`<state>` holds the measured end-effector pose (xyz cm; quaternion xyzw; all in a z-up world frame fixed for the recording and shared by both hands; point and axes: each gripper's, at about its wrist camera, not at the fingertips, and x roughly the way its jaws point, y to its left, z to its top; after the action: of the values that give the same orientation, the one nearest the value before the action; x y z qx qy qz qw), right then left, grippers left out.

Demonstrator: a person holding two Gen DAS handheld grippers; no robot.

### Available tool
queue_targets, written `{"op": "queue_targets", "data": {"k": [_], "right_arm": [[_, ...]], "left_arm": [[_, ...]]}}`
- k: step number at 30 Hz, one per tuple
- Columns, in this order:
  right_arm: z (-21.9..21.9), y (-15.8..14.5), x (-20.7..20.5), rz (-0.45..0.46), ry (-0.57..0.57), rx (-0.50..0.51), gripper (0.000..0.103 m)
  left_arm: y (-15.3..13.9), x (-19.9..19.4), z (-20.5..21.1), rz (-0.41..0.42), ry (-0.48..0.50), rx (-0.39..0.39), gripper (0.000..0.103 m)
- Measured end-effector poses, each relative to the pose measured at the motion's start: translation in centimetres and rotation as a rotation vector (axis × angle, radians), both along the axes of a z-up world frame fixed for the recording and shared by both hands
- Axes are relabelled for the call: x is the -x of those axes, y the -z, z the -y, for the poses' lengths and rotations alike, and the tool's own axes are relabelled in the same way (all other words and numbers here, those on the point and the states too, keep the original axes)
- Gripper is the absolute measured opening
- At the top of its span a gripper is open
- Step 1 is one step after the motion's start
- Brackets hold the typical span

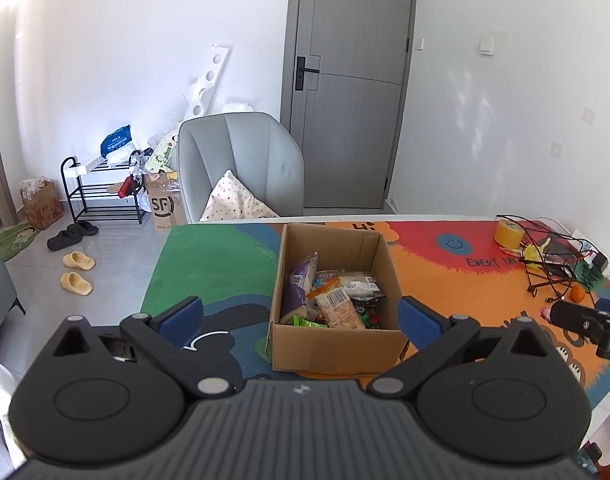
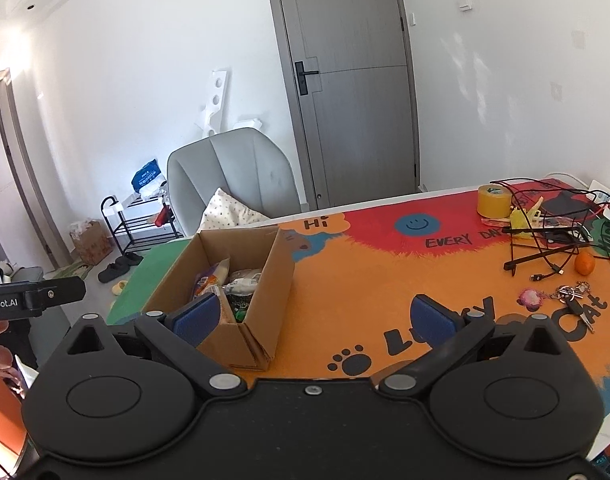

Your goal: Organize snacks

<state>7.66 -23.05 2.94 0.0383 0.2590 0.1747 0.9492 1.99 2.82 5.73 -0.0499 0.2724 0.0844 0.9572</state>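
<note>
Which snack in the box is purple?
The tall packet leaning against the cardboard box's left wall; the other snacks show orange, white or green wrappers.

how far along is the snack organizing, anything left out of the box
Looks nearly done: the snack packets sit piled in the cardboard box. Nothing is in hand; the left gripper and right gripper are open and empty. No snacks show on the mat, only cables, tape, keys.
</note>
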Motion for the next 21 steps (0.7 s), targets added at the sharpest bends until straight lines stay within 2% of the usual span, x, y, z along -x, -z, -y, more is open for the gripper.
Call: {"op": "queue_targets", "data": {"k": [21], "right_arm": [[-0.13, -0.15, 0.15, -0.007, -0.005, 0.012, 0.103]], "left_arm": [[0.42, -0.33, 0.37, -0.017, 0.016, -0.003, 0.103]]}}
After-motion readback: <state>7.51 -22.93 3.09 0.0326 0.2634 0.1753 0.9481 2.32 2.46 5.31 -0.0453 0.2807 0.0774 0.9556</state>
